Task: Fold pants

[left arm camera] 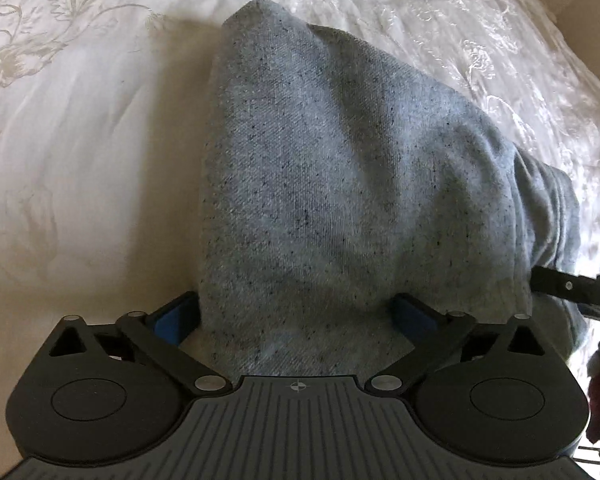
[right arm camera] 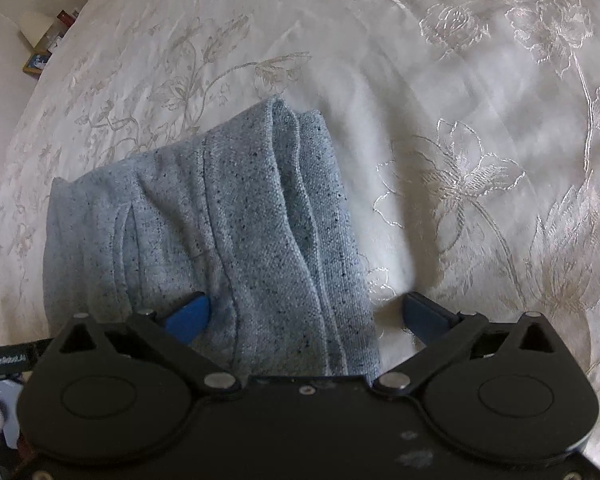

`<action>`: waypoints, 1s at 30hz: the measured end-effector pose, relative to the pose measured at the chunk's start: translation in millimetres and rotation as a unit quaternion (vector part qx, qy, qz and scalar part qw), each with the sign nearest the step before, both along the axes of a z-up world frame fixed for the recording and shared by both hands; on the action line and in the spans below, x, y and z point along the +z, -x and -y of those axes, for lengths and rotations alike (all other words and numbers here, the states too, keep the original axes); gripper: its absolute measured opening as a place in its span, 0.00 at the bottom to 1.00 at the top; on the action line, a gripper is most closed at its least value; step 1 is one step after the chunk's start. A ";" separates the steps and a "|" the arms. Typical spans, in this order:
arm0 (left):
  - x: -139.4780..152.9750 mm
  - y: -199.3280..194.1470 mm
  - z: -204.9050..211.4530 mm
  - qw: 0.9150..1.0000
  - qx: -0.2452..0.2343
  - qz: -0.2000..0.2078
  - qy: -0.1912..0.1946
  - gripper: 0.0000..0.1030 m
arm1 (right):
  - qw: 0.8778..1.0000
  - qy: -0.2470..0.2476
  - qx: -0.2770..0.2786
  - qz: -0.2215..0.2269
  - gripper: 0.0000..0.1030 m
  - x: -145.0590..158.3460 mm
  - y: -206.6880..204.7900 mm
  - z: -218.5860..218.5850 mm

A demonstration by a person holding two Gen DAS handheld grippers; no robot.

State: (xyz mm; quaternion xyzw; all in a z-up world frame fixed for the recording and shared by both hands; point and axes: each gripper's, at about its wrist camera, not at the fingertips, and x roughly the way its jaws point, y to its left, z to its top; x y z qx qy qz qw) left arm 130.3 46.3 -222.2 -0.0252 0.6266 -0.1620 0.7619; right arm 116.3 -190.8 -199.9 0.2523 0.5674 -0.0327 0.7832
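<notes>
- The bed (right arm camera: 480,80) fills both views, spread with a cream cover (left arm camera: 80,120) stitched with flowers, and it is the work surface for this fold.
- The pants (left arm camera: 320,180), grey and flecked, lie on that cover as a compact, layered bundle; in the left wrist view they run from six o'clock up to about twelve, with bunched folds spilling off at three o'clock.
- In the right wrist view the same pants (right arm camera: 220,240) sit left of centre, stretching from six o'clock toward eleven, stacked edges and seams showing along the side toward one o'clock.
- My read: the folding looks well along, perhaps at its last fold, since several layers lie one over another; the edges are not square and the three o'clock side is lumpy, so tidying may remain.
- The left gripper (left arm camera: 296,316) stands wide open, blue pads either side of the near end of the cloth, not pinching it.
- The right gripper (right arm camera: 306,316) is also spread wide; its left pad lies against the fabric, its right pad over bare cover, nothing clamped.
- A dark bar at three o'clock in the left view appears to be part of the other gripper.
- Shelving with small items peeps in at ten o'clock, right view.
</notes>
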 end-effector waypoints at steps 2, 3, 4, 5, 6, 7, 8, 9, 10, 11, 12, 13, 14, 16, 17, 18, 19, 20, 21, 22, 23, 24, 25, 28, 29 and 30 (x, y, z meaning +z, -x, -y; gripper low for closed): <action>-0.5 -0.8 1.2 1.000 0.006 -0.002 -0.002 1.00 | 1.000 0.002 -0.003 0.007 1.00 -0.6 2.6 -0.9; -0.7 -1.2 1.2 1.000 0.009 -0.002 -0.003 1.00 | 1.000 0.002 -0.004 0.010 1.00 -0.9 5.1 -0.9; -0.8 -0.7 0.9 1.000 0.011 0.000 -0.003 1.00 | 1.000 0.003 -0.005 0.014 1.00 -1.3 5.9 -1.3; -1.2 0.4 0.9 1.000 0.013 0.003 -0.002 1.00 | 1.000 0.003 -0.006 0.016 1.00 -1.8 6.3 -1.4; -1.4 1.7 0.5 1.000 0.014 0.006 -0.001 1.00 | 1.000 0.003 -0.007 0.017 1.00 -1.5 7.7 -1.0; -1.6 3.0 -0.7 1.000 0.016 0.010 0.001 1.00 | 1.000 0.002 -0.008 0.018 1.00 -2.1 7.7 -0.7; -2.4 3.9 -0.4 1.000 0.018 0.014 0.004 1.00 | 1.000 0.000 -0.009 0.018 1.00 -1.1 10.7 0.8; -1.7 7.4 -4.3 1.000 0.020 0.018 0.007 1.00 | 1.000 -0.001 -0.010 0.017 1.00 -0.6 11.2 1.9; -1.7 7.4 -5.2 0.999 0.023 0.020 0.009 1.00 | 1.000 -0.003 -0.009 0.015 1.00 -0.9 9.7 2.0; -2.0 8.7 -6.3 0.999 0.025 0.022 0.011 1.00 | 1.000 -0.005 -0.009 0.013 1.00 -1.1 8.3 2.3; -2.0 8.8 -6.6 0.999 0.025 0.022 0.011 1.00 | 1.000 -0.007 -0.009 0.011 1.00 0.4 10.6 4.3; -0.7 9.3 -8.4 0.999 0.025 0.020 0.010 1.00 | 1.000 -0.010 -0.009 0.008 1.00 0.6 10.0 5.8; -0.3 7.2 -8.7 1.000 0.024 0.015 0.011 1.00 | 1.000 -0.013 -0.008 0.004 1.00 1.8 9.7 7.6; -0.7 1.4 -7.6 0.999 0.028 0.004 0.015 1.00 | 1.000 -0.021 -0.006 -0.006 1.00 1.9 6.2 10.4; -0.1 -0.7 -8.1 0.999 0.031 0.003 0.019 0.99 | 1.000 -0.028 -0.004 -0.011 1.00 2.2 3.9 12.2; 2.2 -1.5 -8.8 0.999 0.033 0.009 0.023 0.89 | 0.999 -0.038 -0.005 -0.017 1.00 3.0 1.7 15.2; 6.1 -1.1 -8.4 0.999 0.031 0.020 0.030 0.68 | 0.999 -0.047 -0.009 -0.018 0.93 4.6 0.6 17.9; 11.8 -0.7 -6.2 0.998 0.020 0.030 0.042 0.56 | 0.998 -0.054 -0.010 -0.016 0.67 7.5 -0.6 20.1; 16.6 -0.4 -2.2 0.998 0.013 0.033 0.044 0.47 | 0.998 -0.069 -0.006 -0.007 0.47 12.4 -1.0 22.2; 21.1 0.8 2.4 0.999 0.009 0.042 0.032 0.37 | 0.995 -0.103 -0.002 0.001 0.35 16.4 -1.6 23.5; 25.2 2.6 6.2 0.998 0.003 0.051 0.024 0.32 | 0.994 -0.110 -0.007 0.004 0.31 21.3 -1.8 23.1; 29.7 4.7 8.9 0.998 -0.002 0.061 0.016 0.26 | 0.994 -0.105 -0.003 0.012 0.30 28.0 -2.0 20.5; 34.4 6.7 10.7 0.998 -0.004 0.068 0.011 0.22 | 0.995 -0.097 0.006 0.020 0.28 35.5 -2.6 16.6; 53.8 11.3 10.2 0.995 -0.006 0.095 0.018 0.18 | 0.994 -0.101 0.005 0.049 0.26 59.9 -2.3 11.3; 63.1 13.2 9.5 0.994 -0.010 0.107 0.021 0.17 | 0.993 -0.105 0.006 0.062 0.26 69.2 -2.3 10.5; 71.8 13.1 8.2 0.993 -0.011 0.118 0.024 0.17 | 0.992 -0.104 0.009 0.077 0.26 80.9 -3.2 9.2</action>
